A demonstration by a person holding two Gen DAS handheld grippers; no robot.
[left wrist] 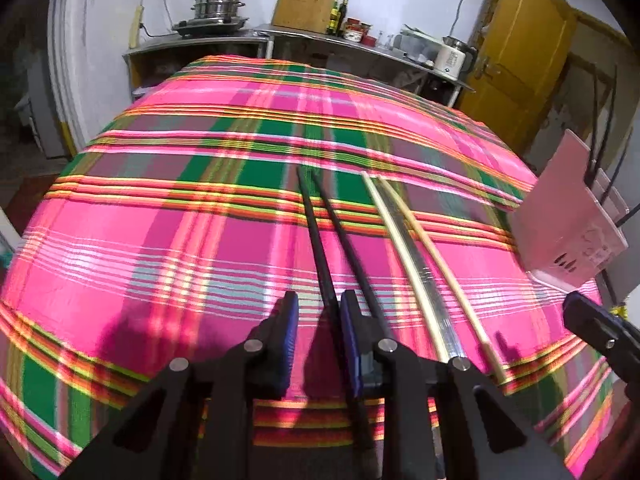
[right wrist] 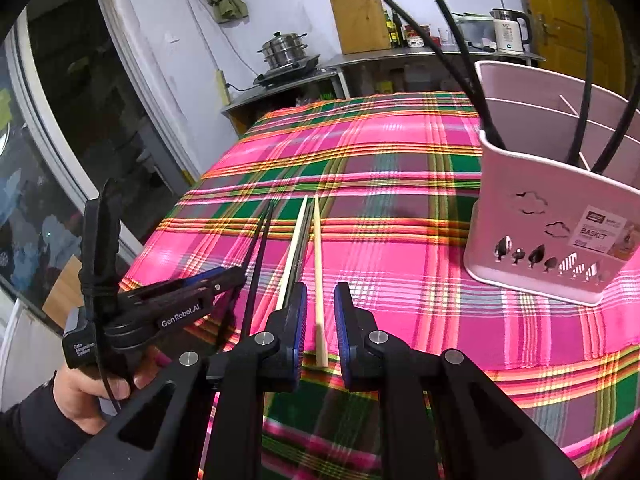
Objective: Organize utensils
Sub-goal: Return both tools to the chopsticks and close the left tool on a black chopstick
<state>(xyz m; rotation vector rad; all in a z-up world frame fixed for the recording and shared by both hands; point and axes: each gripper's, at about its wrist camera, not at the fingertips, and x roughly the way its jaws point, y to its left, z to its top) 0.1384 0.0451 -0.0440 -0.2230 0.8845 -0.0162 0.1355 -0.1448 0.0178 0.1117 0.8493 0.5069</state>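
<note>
Two black chopsticks lie side by side on the plaid tablecloth, with a pale chopstick pair to their right. My left gripper is open, its jaws straddling the near end of one black chopstick. In the right wrist view my right gripper is open, with a pale chopstick between its jaws and a second, partly metal one beside the left jaw. The black pair lies left. The pink utensil basket stands right, holding several black chopsticks.
The basket also shows at the right edge of the left wrist view. The table's near edge drops off just under both grippers. A counter with a steamer pot, bottles and a kettle stands behind the table. A yellow door is at the back right.
</note>
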